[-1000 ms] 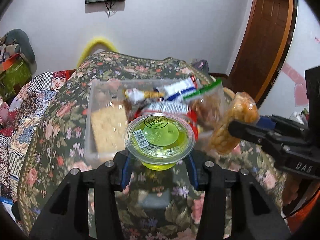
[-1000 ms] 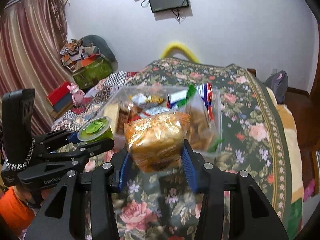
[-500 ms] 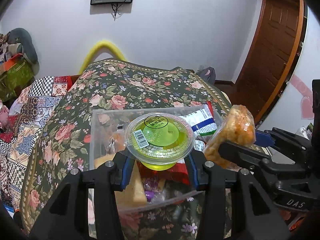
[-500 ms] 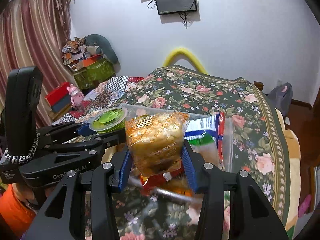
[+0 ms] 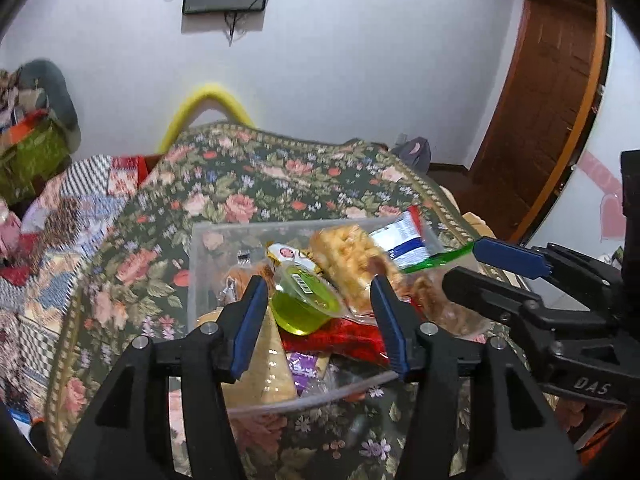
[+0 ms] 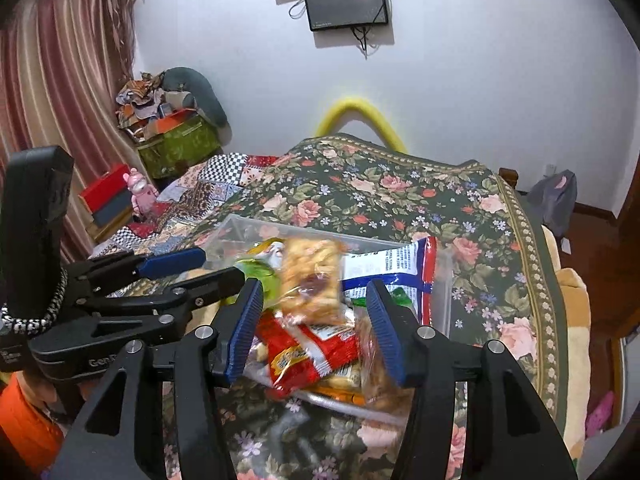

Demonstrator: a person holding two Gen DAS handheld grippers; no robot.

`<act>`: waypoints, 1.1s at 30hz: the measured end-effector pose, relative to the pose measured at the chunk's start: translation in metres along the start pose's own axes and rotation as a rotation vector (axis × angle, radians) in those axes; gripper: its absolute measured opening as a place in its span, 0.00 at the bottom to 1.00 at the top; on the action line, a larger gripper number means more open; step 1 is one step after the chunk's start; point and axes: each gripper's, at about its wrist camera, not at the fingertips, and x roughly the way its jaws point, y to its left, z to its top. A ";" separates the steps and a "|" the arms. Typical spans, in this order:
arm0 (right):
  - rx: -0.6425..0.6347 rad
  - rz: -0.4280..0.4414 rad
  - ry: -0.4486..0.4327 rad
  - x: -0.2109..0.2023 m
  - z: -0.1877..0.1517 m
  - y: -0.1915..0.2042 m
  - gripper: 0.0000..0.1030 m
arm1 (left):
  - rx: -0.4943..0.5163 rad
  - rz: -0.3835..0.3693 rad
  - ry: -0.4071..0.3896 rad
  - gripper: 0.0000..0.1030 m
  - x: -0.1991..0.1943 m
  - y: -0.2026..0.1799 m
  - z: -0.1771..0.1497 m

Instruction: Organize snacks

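Note:
A clear plastic box (image 5: pixel 197 280) (image 6: pixel 442 280) full of snack packets rests on the floral bed cover. My left gripper (image 5: pixel 318 280) (image 6: pixel 220 265) hangs over it with its jaws opening; the green jelly cup (image 5: pixel 304 300) (image 6: pixel 260 276) sits tilted between them, free of both pads, on the packets. My right gripper (image 6: pixel 314 284) (image 5: pixel 464 264) is beside it on the right, jaws also opening. The orange cracker bag (image 6: pixel 312 276) (image 5: pixel 348 260) is blurred between its pads, touching neither, above a red packet (image 6: pixel 308 352).
The box also holds a white-and-blue packet (image 6: pixel 392 264) and a green-topped zip bag (image 5: pixel 444 258). A patchwork quilt (image 5: pixel 60 216) lies to the left. A wooden door (image 5: pixel 552 100) stands on the right. A yellow curved tube (image 6: pixel 360 114) rises at the bed's far end.
Both grippers have widened and let go. The jelly cup has tipped and dropped from the left jaws into the box. The cracker bag has slipped out of the right jaws toward the box.

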 end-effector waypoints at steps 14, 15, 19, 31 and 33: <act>-0.004 -0.017 -0.192 -0.114 0.001 0.021 0.49 | 0.051 0.007 -0.270 0.52 -0.149 -0.042 -0.009; -0.004 -0.018 -0.207 -0.120 0.000 0.023 0.49 | 0.050 0.004 -0.280 0.53 -0.156 -0.044 -0.010; 0.005 -0.017 -0.260 -0.145 -0.004 0.031 0.55 | 0.055 0.022 -0.331 0.60 -0.183 -0.051 -0.015; 0.021 -0.053 -0.323 -0.163 -0.026 0.039 0.82 | 0.059 0.069 -0.409 0.82 -0.216 -0.060 -0.044; 0.013 -0.069 -0.322 -0.163 -0.028 0.041 0.83 | 0.060 0.073 -0.413 0.84 -0.218 -0.061 -0.047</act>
